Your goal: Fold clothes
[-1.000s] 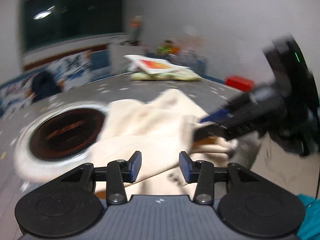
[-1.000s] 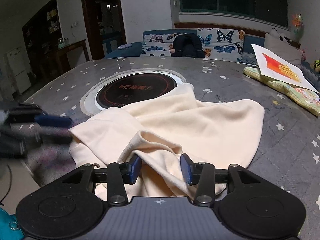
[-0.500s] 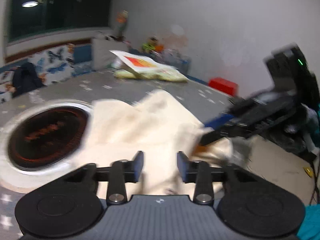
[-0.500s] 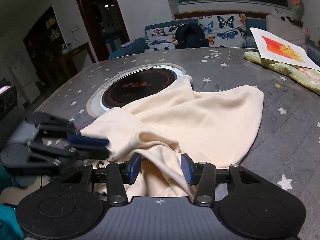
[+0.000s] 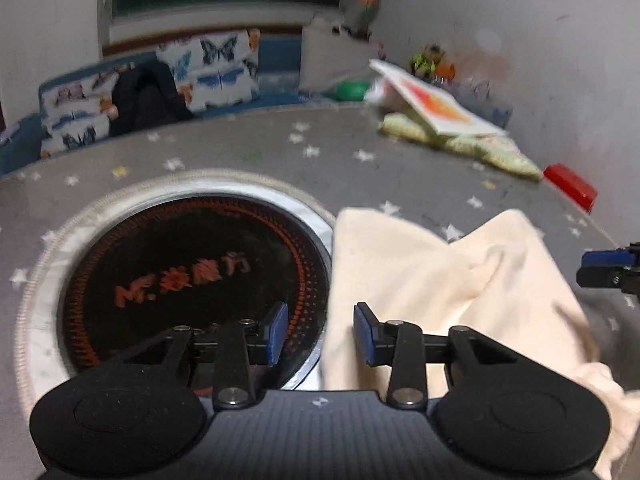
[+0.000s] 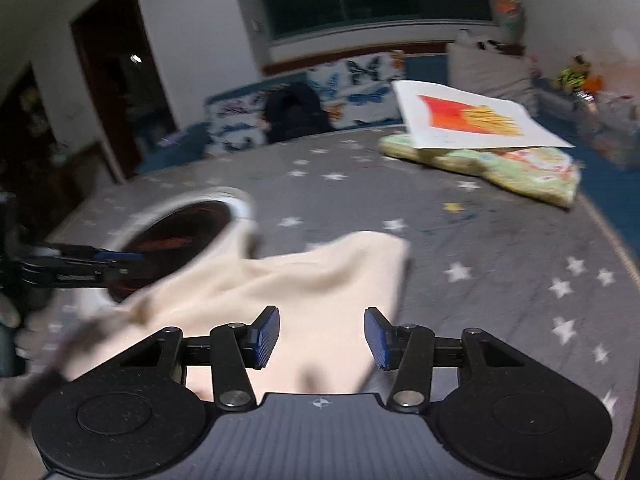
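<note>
Jaws parted on both grippers — cream garment (image 5: 432, 280) released, now bunched rightward.

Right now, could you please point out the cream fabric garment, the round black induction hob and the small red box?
cream fabric garment (image 5: 420, 280): left wrist view, upper layer.
round black induction hob (image 5: 192, 272): left wrist view, glass centre.
small red box (image 5: 570, 186): left wrist view, top face.

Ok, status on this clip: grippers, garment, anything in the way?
Left hand-held gripper open, empty. Right hand-held gripper open, empty. Cream garment rumpled, unfolded, one edge lapping the inset burner. Nothing on the cloth.
</note>
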`<state>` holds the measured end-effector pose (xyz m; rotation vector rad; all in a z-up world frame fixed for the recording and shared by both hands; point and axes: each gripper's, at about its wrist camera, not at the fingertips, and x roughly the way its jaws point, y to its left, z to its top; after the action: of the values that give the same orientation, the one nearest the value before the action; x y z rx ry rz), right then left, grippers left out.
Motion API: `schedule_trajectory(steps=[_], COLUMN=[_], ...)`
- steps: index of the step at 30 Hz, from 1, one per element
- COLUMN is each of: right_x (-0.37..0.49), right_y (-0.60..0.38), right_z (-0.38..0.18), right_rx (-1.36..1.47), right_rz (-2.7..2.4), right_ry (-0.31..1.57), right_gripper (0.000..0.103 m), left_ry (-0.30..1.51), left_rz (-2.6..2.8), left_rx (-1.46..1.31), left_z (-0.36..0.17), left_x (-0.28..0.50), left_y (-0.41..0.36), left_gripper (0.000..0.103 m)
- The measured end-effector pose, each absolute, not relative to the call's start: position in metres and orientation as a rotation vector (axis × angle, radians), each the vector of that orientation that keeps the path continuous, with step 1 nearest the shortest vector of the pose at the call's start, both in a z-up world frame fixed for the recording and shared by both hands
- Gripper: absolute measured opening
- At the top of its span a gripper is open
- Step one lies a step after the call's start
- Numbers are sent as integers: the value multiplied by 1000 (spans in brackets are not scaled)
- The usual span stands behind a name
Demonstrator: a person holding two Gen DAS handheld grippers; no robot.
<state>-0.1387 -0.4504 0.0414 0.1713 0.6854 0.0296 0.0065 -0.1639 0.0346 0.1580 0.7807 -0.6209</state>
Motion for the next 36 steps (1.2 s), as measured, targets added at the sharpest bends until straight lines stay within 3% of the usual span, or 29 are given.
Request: schedule_trajectory(steps=[4,5,7,8,11,16,18,32,36], right_x=[-112,-108,-99,-96,-86,-71,-62,41,50], right_y=[-464,-467,-472,-473,-471,-458,-450,-333,-311], right_z=[24,21,17,15,11,10,11,17,25], right_rx=[158,160,164,168,156,126,112,-37,-64], right_rz=[-36,-43,-54,-55,-56,-33,-15,184,228], right_ry=[724,728,736,740,746,740,738,720,706], right_gripper=[50,50,50,50,47,17,13,11,17], left_ry=[808,810,805,800,790,743,732,735,751], left_rz=[-635,-641,-647,-651,-666,-595,-550,-201,-180], left_rx=[174,178,187,192,191,179,147,34,14], left_z=[21,19,16,15,16,21,26,31,32], left_x=[15,15,16,17,16,13,14,33,40], left_y=[-175,-177,-180,-181,-178,-159,-143,-7,13], left_gripper=[31,20,12,3,3,3,3,3,6])
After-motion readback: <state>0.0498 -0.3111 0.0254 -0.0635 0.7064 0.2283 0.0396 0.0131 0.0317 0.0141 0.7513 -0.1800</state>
